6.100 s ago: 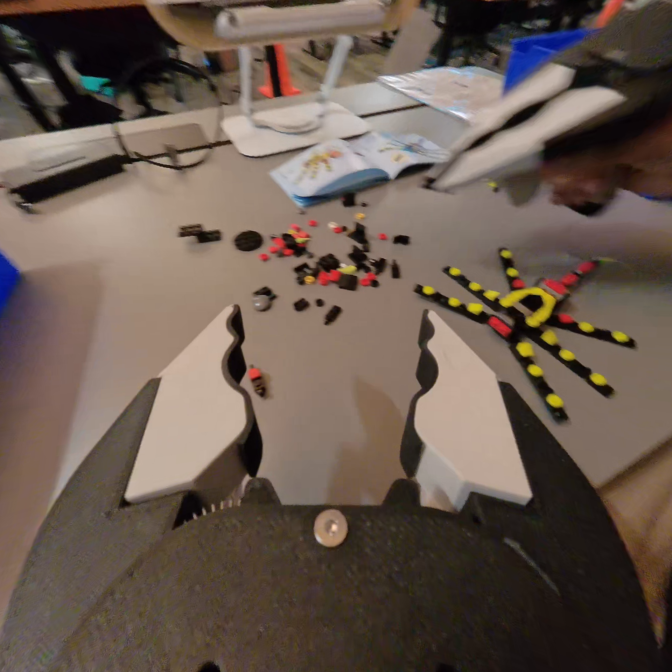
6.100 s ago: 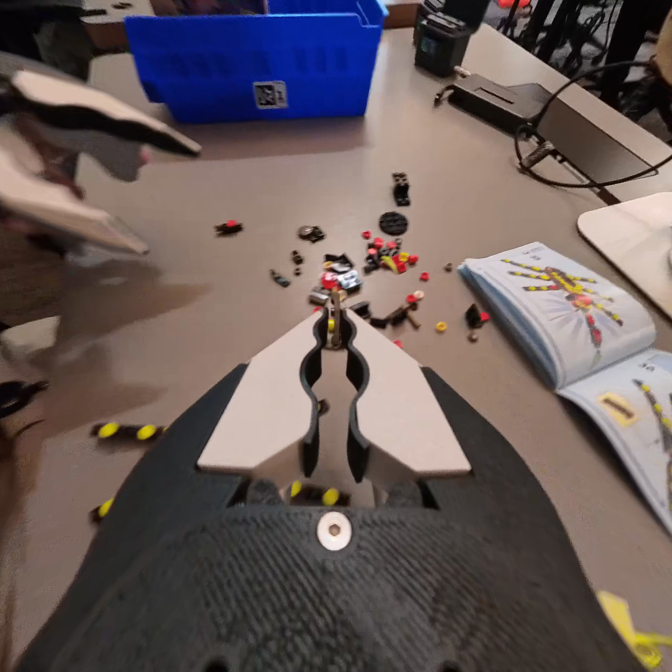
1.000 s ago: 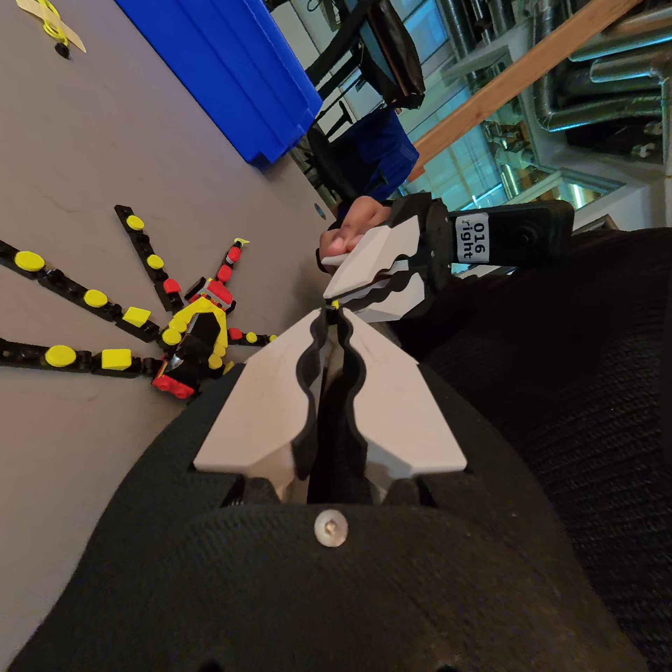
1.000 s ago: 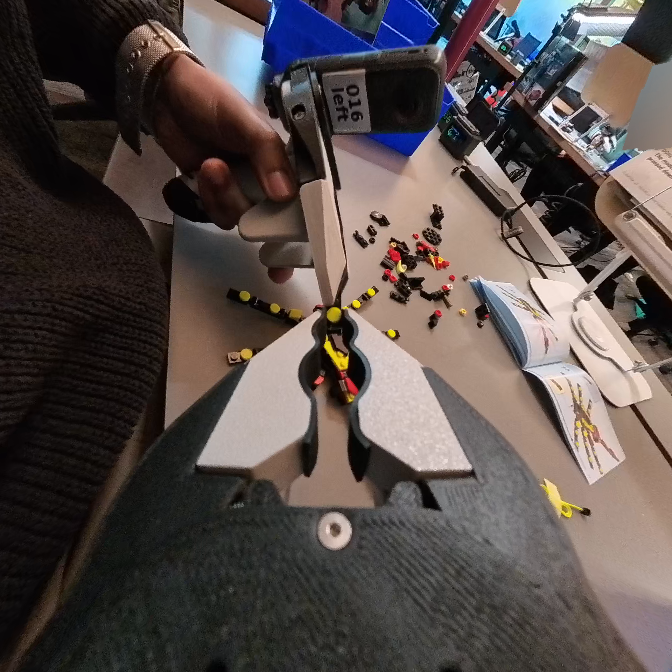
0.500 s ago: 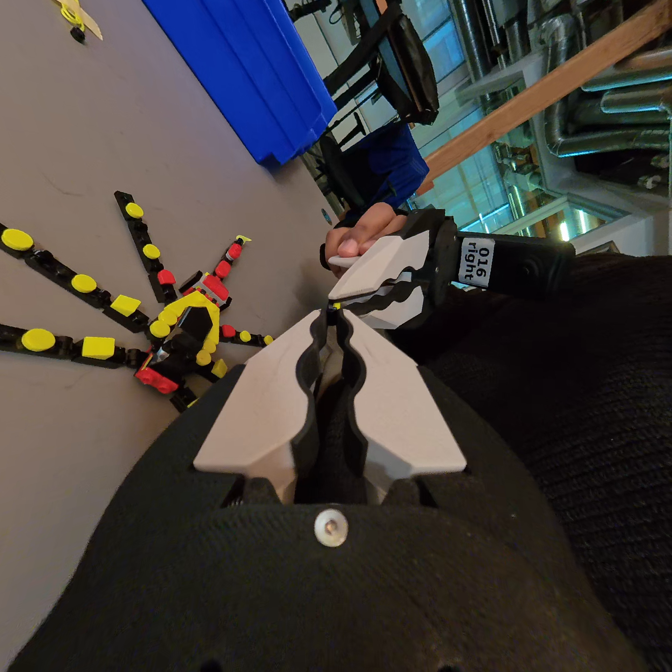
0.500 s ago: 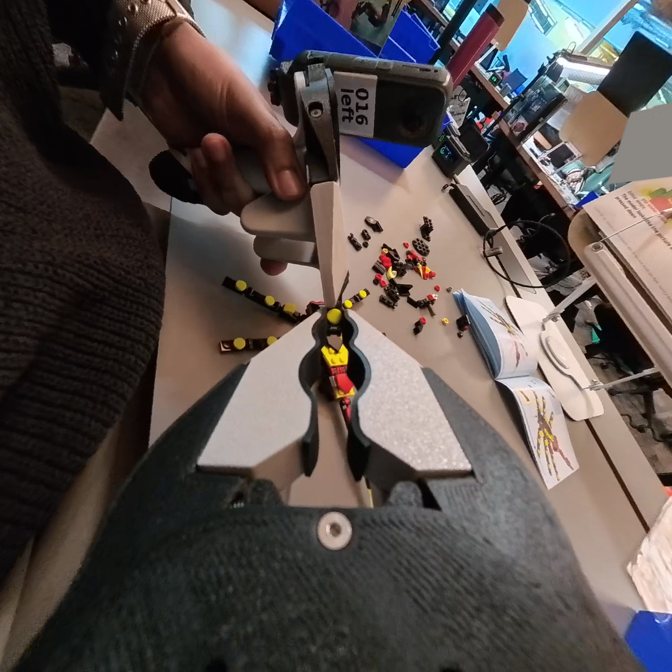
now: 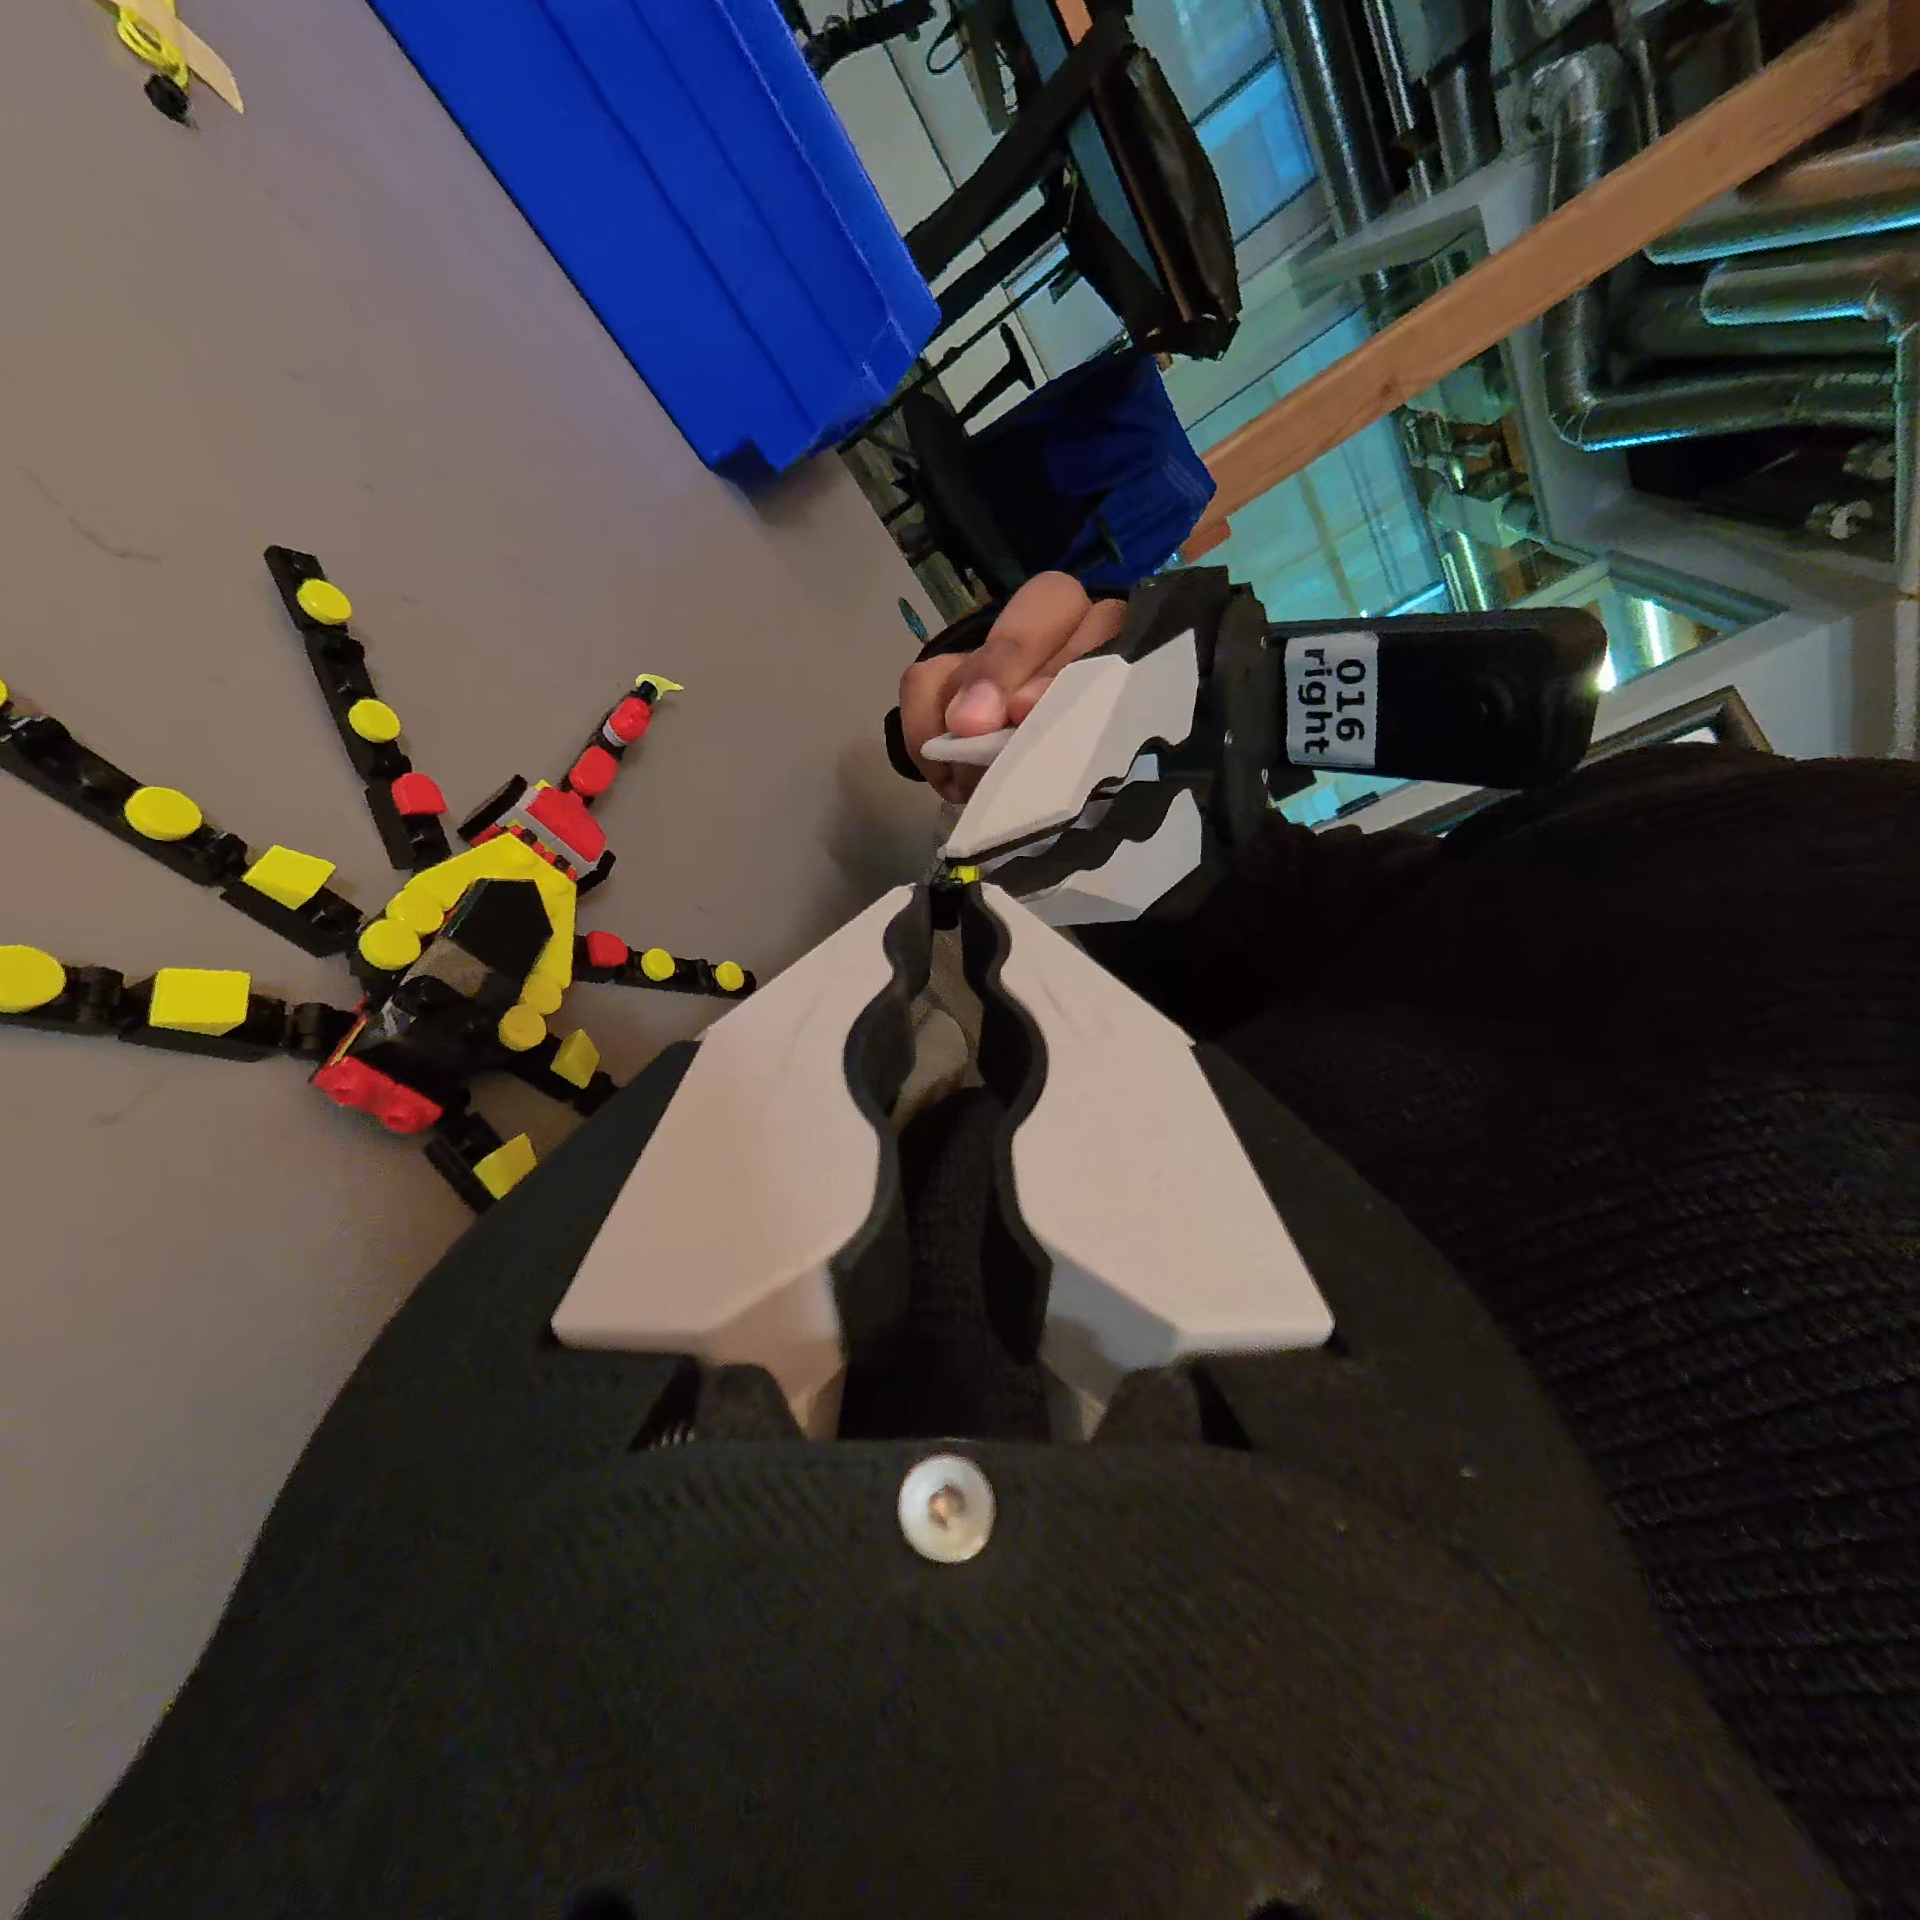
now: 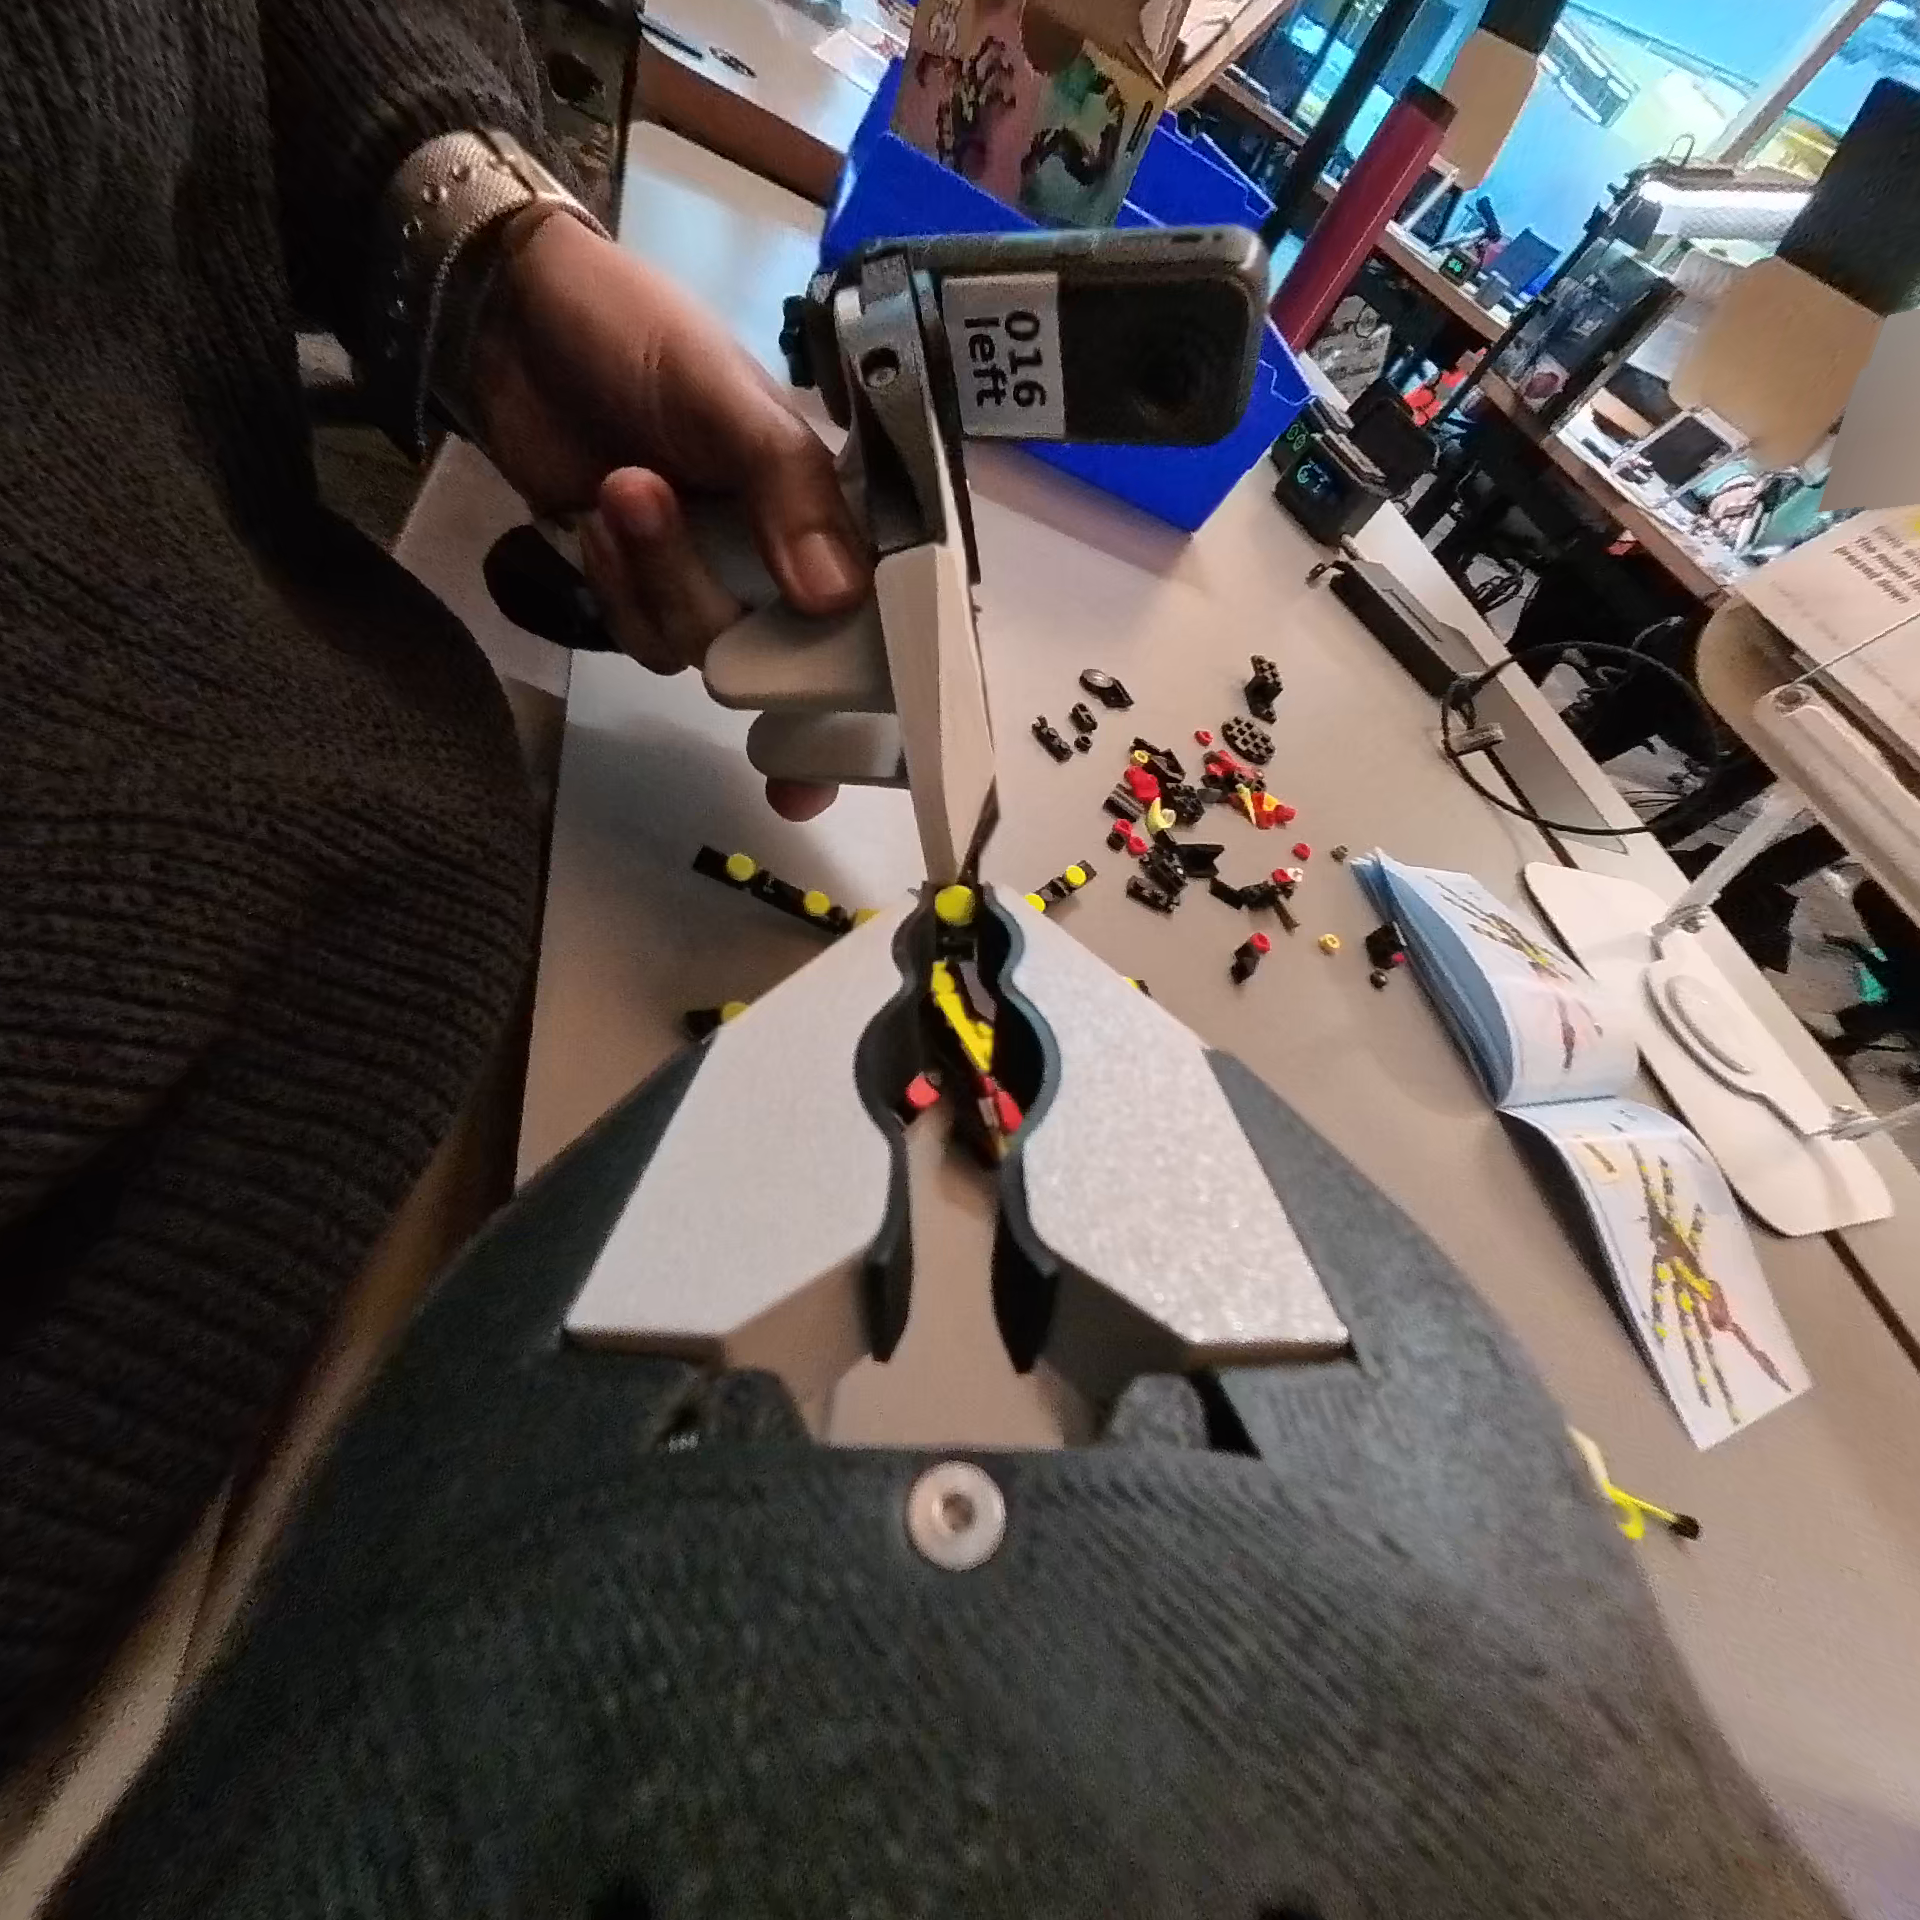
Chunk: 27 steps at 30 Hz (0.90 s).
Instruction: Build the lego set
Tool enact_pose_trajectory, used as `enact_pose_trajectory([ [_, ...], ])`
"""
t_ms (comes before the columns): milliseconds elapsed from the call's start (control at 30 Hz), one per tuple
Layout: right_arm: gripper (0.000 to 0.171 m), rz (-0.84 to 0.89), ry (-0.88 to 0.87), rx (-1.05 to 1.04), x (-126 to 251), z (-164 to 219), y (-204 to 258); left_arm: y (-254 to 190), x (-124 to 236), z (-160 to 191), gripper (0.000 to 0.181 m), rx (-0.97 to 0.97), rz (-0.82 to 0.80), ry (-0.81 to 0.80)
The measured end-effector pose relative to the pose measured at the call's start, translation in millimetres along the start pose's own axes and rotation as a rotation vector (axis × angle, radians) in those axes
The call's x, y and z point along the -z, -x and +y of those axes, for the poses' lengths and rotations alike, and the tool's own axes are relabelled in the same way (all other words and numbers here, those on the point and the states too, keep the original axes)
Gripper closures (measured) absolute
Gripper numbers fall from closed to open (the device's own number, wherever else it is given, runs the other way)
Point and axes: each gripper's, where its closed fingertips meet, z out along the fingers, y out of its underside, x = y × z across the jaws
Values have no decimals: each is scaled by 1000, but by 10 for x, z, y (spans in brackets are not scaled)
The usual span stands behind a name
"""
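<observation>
My right gripper [image 8: 954, 914] and left gripper [image 7: 943, 902] meet tip to tip above the counter [image 7: 260, 343], fingers of both pinched narrow on one small black-and-yellow piece [image 8: 954, 902]. Below lies the spider model [image 7: 457, 966]; farther off, loose bricks [image 8: 1195, 821] and an open booklet [image 8: 1538, 1049].

Left wrist view: rolled sideways, looked along the left tool [image 7: 943, 902] from close behind, surface [image 7: 260, 395] tipped up at left, spider model [image 7: 468, 935] near, right tool [image 7: 961, 868] met tip to tip ahead. Right wrist view: looked down along the right tool [image 8: 951, 914] from just above the surface [image 8: 1195, 623], toward loose pieces [image 8: 1195, 810] and booklet [image 8: 1558, 1039], left tool [image 8: 961, 842] close ahead. Shared: the meeting tips, the model, the blue bin [image 7: 675, 208] [image 8: 1195, 468].
</observation>
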Motion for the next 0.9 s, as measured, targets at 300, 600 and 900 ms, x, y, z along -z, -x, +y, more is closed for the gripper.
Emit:
enact_pose_trajectory([
  [300, 167, -8, 5, -11, 8, -23, 13, -10, 0, 18, 179, -12, 0, 6],
  [600, 166, 34, -82, 170, 101, -434, 32, 138, 197, -146, 181, 70, -21, -69],
  [900, 166, 91, -162, -224, 194, -176, -430, 167, 228, -288, 180, -17, -87, -142],
])
